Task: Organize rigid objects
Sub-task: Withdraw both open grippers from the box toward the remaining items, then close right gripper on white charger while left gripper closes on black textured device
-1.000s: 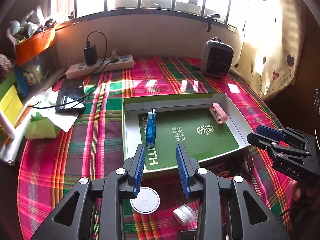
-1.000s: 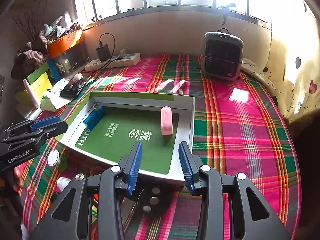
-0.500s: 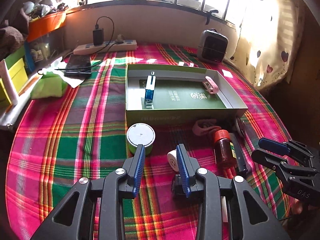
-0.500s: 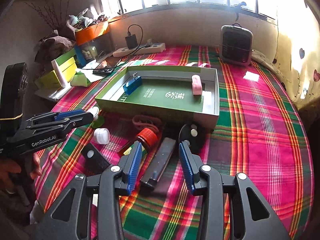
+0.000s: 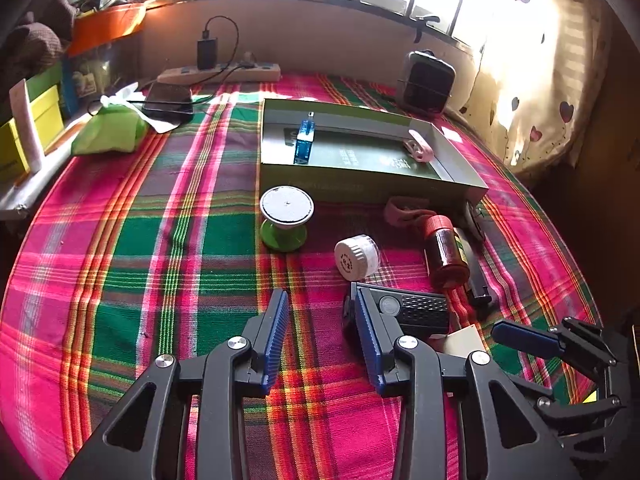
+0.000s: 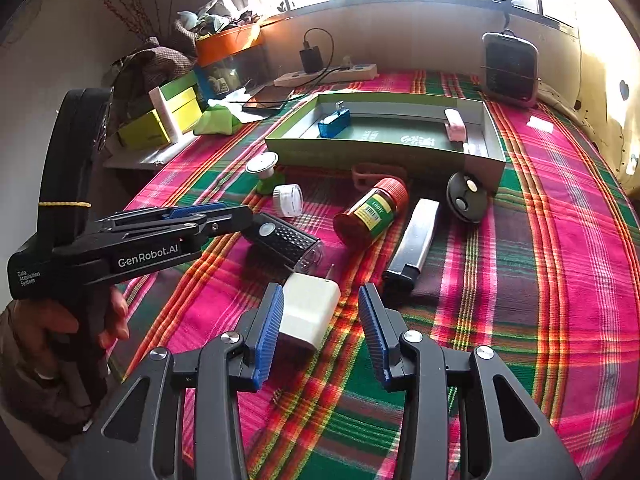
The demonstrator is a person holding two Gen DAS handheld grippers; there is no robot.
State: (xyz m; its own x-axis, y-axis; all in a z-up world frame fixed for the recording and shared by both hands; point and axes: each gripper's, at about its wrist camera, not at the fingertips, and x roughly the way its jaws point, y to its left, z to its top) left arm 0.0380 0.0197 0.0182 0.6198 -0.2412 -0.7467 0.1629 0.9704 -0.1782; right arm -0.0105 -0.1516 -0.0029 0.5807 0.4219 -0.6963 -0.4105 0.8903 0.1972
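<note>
On the plaid cloth (image 6: 560, 240), in front of the green tray (image 6: 304, 152), the loose items lie scattered: a red-lidded jar (image 6: 370, 214) on its side with a yellow-green label whose print is too small to read, a white-capped pot (image 6: 287, 199), a green spool with a white top (image 5: 285, 218), a black grated device (image 6: 286, 242), a long dark bar (image 6: 412, 244) and a round black disc (image 6: 466, 197) leaning against the tray wall. Inside the tray rest a blue USB module (image 6: 334, 125) at the left and a pink item (image 6: 455, 124) at the right; the tray floor carries white lettering, not legible here. The right gripper (image 6: 320, 322) has just been opening; a white charger plug (image 6: 308, 312) lies between its jaws, against the left blue pad, well apart from the right pad, not clamped. The left gripper (image 5: 322, 326), marked "GenRobot.AI" and "Data Acquisition System" on its side, has likewise been opening and holds nothing, its jaws above bare cloth beside the grated device.
</note>
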